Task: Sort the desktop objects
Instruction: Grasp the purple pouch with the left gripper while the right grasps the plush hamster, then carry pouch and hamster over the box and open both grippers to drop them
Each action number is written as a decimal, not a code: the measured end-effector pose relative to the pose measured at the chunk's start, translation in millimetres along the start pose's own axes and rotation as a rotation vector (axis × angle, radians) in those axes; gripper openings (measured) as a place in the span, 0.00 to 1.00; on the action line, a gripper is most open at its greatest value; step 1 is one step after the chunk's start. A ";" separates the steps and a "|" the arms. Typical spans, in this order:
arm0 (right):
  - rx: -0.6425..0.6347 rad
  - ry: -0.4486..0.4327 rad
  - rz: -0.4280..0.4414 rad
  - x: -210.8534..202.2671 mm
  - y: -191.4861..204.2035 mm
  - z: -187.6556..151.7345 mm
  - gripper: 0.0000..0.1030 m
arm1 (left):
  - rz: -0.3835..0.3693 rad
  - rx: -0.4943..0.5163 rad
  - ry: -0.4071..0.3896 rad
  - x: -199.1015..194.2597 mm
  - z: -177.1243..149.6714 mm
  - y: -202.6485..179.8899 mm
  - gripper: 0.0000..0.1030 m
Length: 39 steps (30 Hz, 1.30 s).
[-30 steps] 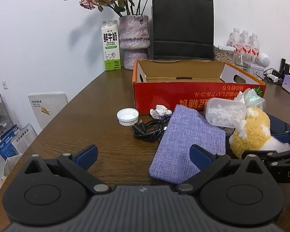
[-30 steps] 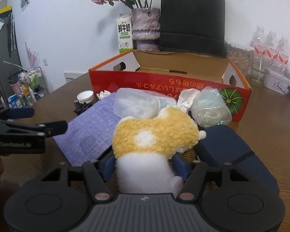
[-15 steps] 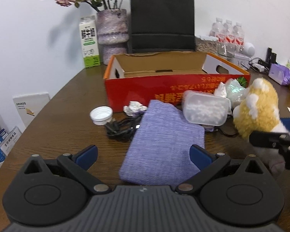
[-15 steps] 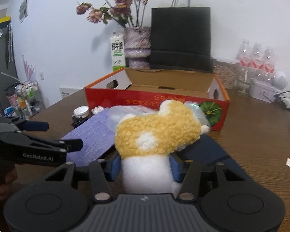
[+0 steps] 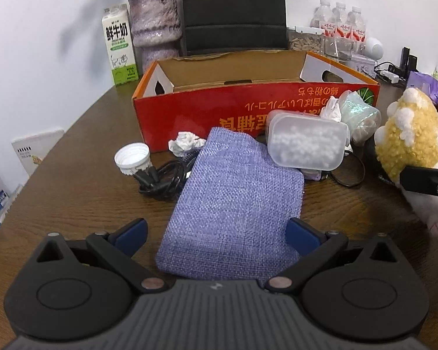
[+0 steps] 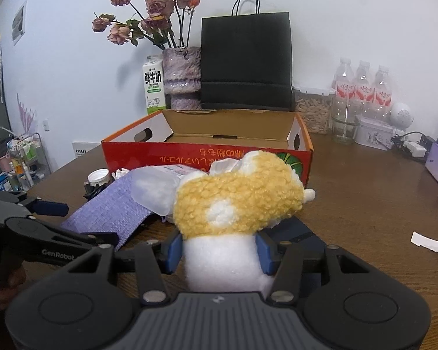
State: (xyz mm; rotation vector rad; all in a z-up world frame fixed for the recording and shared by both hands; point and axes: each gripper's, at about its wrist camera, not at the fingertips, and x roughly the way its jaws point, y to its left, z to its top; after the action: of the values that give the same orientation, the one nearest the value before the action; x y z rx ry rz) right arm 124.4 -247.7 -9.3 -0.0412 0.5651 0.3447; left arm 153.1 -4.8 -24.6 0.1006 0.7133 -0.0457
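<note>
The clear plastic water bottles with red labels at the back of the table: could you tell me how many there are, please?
3, in a tight row at the table's back right, behind a glass jar: left, middle, right. More could be hidden behind them.

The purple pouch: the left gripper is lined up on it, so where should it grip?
Take the pouch by its near short edge, coming in low from the front. It lies flat, and its far end is tucked under the plastic box, with the cable at its left side.
</note>
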 end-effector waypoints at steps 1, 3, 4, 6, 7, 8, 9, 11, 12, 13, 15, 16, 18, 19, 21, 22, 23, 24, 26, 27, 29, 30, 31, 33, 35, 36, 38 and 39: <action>0.001 0.001 0.000 0.6 0.0 -0.2 0.48 | -0.003 -0.003 0.001 0.5 0.1 0.1 1.00; 0.004 0.004 -0.001 1.7 -0.5 -0.7 0.48 | -0.012 -0.004 -0.002 -0.3 -0.7 0.0 0.96; 0.005 0.004 -0.001 1.7 -0.8 -1.0 0.48 | -0.018 -0.003 -0.003 -0.7 -1.1 -0.7 0.92; 0.006 0.004 -0.002 2.0 -0.8 -1.4 0.49 | -0.032 -0.007 -0.005 -3.0 -2.1 -1.2 0.83; 0.007 0.005 -0.002 2.3 -0.8 -1.5 0.49 | -0.030 -0.004 -0.006 -4.2 -2.3 -2.2 0.82; 0.007 0.006 -0.002 2.6 -0.7 -1.7 0.49 | -0.027 0.004 -0.008 -6.0 -2.9 -3.2 0.78; 0.007 0.008 -0.001 2.6 -0.8 -2.2 0.49 | -0.026 0.009 -0.011 -8.0 -3.3 -4.1 0.71; 0.006 0.011 0.000 2.9 0.0 -2.4 0.49 | -0.021 0.015 -0.017 -11.0 -3.3 -4.9 0.59; 0.005 0.011 -0.001 2.9 0.4 -2.4 0.49 | -0.016 0.017 -0.020 -12.6 -3.1 -5.2 0.51; 0.005 0.010 0.000 2.7 1.0 -2.6 0.49 | -0.015 0.016 -0.023 -14.1 -2.7 -5.2 0.47; 0.004 0.009 0.002 2.0 2.1 -2.5 0.49 | -0.018 0.016 -0.030 -18.3 -2.3 -4.7 0.38; 0.004 0.008 0.002 1.5 2.3 -2.6 0.49 | -0.020 0.017 -0.036 -20.9 -2.9 -3.8 0.36; 0.005 0.006 0.002 0.8 2.9 -2.4 0.49 | -0.022 0.016 -0.049 -25.7 -2.7 -3.7 0.31; 0.006 0.005 0.000 0.4 3.0 -2.4 0.49 | -0.021 0.014 -0.055 -27.7 -2.6 -3.6 0.30; 0.006 0.003 0.000 -0.7 2.9 -2.4 0.49 | -0.020 0.011 -0.074 -33.5 -2.0 -2.7 0.25; 0.007 0.002 -0.001 -1.5 3.2 -2.4 0.49 | -0.022 0.008 -0.085 -36.3 -1.4 -2.5 0.24; 0.006 0.000 -0.001 -2.1 3.4 -2.5 0.49 | -0.025 0.008 -0.097 -38.9 -0.7 -2.1 0.22; 0.006 -0.002 -0.001 -3.0 3.7 -2.5 0.49 | -0.028 0.008 -0.109 -41.6 -0.1 -1.6 0.19; 0.006 -0.006 -0.001 -4.7 4.1 -2.4 0.49 | -0.034 -0.002 -0.127 -46.6 0.5 -0.7 0.18; 0.006 -0.008 0.000 -5.6 3.8 -2.4 0.49 | -0.036 -0.005 -0.134 -48.7 1.2 -0.1 0.16; 0.006 -0.011 0.001 -7.0 4.2 -2.5 0.49 | -0.040 -0.017 -0.151 -53.3 2.5 1.8 0.15; 0.005 -0.014 0.001 -7.8 4.8 -2.6 0.49 | -0.039 -0.022 -0.159 -55.1 3.4 2.7 0.15; 0.004 -0.016 0.001 -8.6 5.4 -2.4 0.49 | -0.040 -0.027 -0.167 -56.5 4.2 3.3 0.15; 0.003 -0.022 0.002 -9.7 6.8 -1.4 0.49 | -0.043 -0.033 -0.188 -59.8 5.8 4.2 0.15; -0.002 -0.031 0.005 -10.7 9.0 1.0 0.49 | -0.046 -0.035 -0.213 -63.1 7.6 4.2 0.15; -0.005 -0.037 0.008 -10.9 9.9 2.7 0.49 | -0.052 -0.038 -0.224 -64.7 9.0 4.4 0.15; -0.011 -0.051 0.012 -11.6 11.9 7.1 0.49 | -0.057 -0.045 -0.243 -67.6 12.5 5.2 0.15; -0.013 -0.058 0.013 -11.8 12.4 9.5 0.49 | -0.060 -0.048 -0.253 -68.6 14.8 5.5 0.15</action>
State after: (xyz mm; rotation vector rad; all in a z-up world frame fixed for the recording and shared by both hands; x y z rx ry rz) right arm 115.9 -238.4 5.7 -0.0397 0.5056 0.3614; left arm 111.4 -0.4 31.9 0.0264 0.4638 -0.0970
